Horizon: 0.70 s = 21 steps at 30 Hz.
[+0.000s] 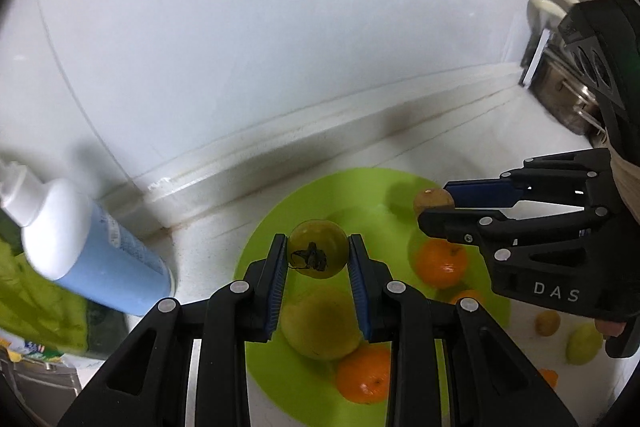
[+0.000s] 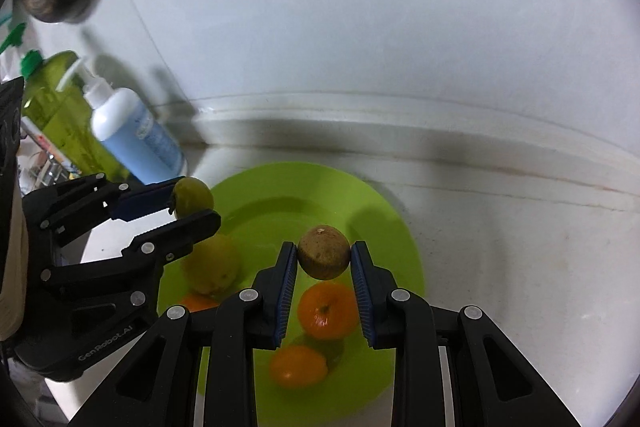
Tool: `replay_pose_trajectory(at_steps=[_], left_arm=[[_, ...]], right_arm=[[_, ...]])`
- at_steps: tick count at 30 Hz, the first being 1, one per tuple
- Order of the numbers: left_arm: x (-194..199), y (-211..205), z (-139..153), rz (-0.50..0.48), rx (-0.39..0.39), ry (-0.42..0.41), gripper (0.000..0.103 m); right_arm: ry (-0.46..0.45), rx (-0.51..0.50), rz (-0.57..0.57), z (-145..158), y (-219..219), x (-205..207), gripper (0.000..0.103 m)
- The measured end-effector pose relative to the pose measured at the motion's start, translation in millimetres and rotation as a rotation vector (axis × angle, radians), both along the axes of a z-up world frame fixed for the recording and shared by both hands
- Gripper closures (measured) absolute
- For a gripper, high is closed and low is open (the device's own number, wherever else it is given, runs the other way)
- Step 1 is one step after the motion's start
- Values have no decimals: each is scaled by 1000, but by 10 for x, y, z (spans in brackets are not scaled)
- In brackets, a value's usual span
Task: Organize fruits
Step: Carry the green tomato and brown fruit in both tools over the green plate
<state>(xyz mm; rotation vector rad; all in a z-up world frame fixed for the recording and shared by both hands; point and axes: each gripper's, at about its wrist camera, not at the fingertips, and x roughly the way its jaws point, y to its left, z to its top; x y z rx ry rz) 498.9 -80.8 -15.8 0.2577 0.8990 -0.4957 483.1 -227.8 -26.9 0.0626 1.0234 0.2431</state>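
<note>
1. The left tongs [image 1: 318, 254] pinch a small round yellow-green fruit with a dark dried stem scar [image 1: 318, 254] between their blue-padded fingers [image 1: 276, 283]; the fruit hangs in the air above the round lime-green plastic plate [image 1: 264, 239].
2. The right tongs [image 2: 324, 259] pinch a small round brownish-green fruit with a rough skin [image 2: 324, 257], held above the same plate [image 2: 384, 227].
3. In the left wrist view the right tongs [image 1: 436, 205] reach in from the right edge, the brownish fruit [image 1: 430, 199] showing at their tips over the plate's far right part.
4. In the right wrist view the left tongs [image 2: 192, 203] come in from the left, their fruit [image 2: 193, 195] over the plate's left rim.
5. On the plate lie a larger pale yellow-green fruit [image 1: 320, 323] and three orange tangerines: one toward the right [image 1: 440, 263], one at the near side [image 1: 362, 373], and one mostly hidden behind the tongs [image 1: 466, 297].
6. Off the plate, on the white tabletop [image 1: 532, 131] to its right, lie a small brownish fruit [image 1: 547, 323], a pale green fruit [image 1: 583, 343] and a bit of another orange one [image 1: 548, 375].
7. A white pump bottle with a light blue label [image 1: 92, 251] stands left of the plate by the white wall [image 1: 260, 27], with a green-capped bottle of yellow-green liquid [image 2: 60, 107] beside it.
</note>
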Motion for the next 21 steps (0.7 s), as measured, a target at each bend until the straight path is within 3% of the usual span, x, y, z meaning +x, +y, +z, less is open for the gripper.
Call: replay_pose_trajectory(at_steps=[10,21], left_arm=[[233,-66,-298,42,46,115,73],[356,-91,-372,59,55,140,72]], right_arm=[[60,-31,0,-202,25,141,74],[82,-42,5,-287,37,192,74]])
